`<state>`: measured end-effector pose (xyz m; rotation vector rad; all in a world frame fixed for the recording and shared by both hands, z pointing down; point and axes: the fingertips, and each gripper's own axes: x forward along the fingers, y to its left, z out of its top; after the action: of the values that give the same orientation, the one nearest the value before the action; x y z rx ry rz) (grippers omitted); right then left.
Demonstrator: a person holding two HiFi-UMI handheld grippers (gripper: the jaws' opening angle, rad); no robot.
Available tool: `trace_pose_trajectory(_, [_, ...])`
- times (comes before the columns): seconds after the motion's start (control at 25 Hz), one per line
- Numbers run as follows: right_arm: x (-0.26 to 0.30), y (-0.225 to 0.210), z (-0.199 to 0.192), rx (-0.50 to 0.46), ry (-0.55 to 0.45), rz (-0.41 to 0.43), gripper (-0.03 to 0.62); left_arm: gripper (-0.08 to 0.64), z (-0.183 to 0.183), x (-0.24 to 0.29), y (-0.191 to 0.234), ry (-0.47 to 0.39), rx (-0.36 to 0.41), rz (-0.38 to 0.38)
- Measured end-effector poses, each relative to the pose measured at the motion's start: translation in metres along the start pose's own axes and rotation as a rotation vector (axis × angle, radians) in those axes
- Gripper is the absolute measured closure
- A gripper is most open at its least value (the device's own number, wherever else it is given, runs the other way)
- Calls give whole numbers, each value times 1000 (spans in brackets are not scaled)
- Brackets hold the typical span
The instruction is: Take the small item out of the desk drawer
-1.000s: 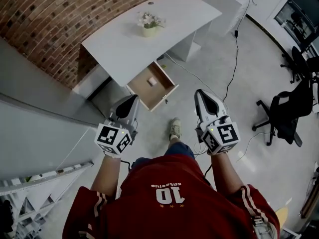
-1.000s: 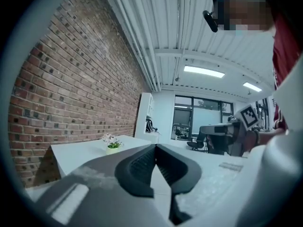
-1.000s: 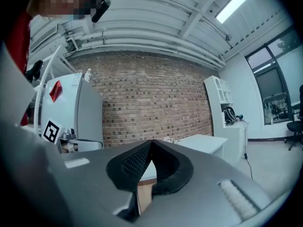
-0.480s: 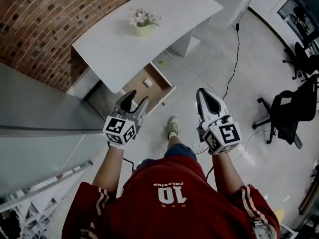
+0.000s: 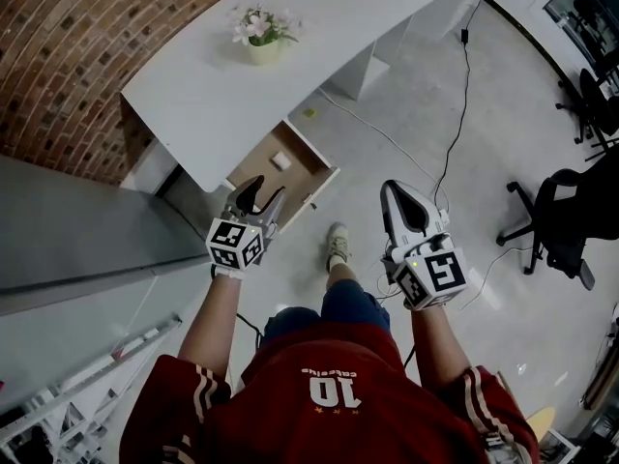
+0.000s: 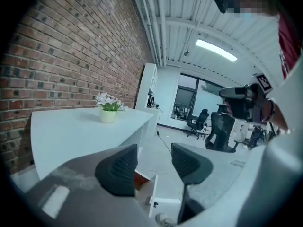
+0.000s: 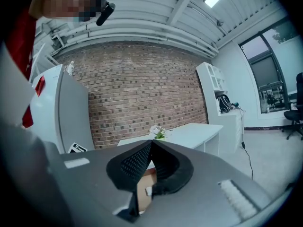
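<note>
At the white desk (image 5: pixel 242 85), the drawer (image 5: pixel 324 172) is seen open. The left gripper (image 5: pixel 263 193) is brought down just short of the drawer, its jaws just spread wide with nothing between them. The right gripper (image 5: pixel 390 189), farther from the drawer, is kept closed and empty. The small item (image 5: pixel 280 161) is left untouched inside the drawer, so a reach seems begun.

The small item (image 5: pixel 281 161) is too tiny to identify
</note>
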<state>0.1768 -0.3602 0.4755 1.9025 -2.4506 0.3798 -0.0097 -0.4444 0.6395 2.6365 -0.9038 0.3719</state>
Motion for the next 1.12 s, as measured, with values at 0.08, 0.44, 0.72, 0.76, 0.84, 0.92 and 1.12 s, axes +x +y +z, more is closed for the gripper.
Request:
trace_pose_trajectory(0.08, [8, -10, -16, 11, 9, -1, 589, 337, -18, 17, 8, 38, 45, -10])
trace_pose_trajectory(0.44, [41, -39, -94, 26, 28, -2, 589, 337, -105, 97, 77, 91, -73, 88])
trace_pose_trajectory(0.72, [70, -58, -139, -26, 21, 20, 589, 337, -176, 150, 127, 102, -197, 187])
trace_pose_trajectory(0.76, [75, -59, -144, -29, 19, 23, 589, 337, -185, 154, 133, 106, -214, 200])
trace_pose_trajectory(0.84, [83, -62, -153, -31, 13, 27, 589, 337, -201, 162, 145, 112, -249, 230])
trace_pose_trajectory(0.92, [90, -66, -158, -33, 10, 30, 589, 337, -215, 172, 157, 120, -275, 258])
trace_pose_trajectory(1.12, [102, -79, -169, -55, -19, 17, 589, 334, -257, 202, 180, 184, -319, 300])
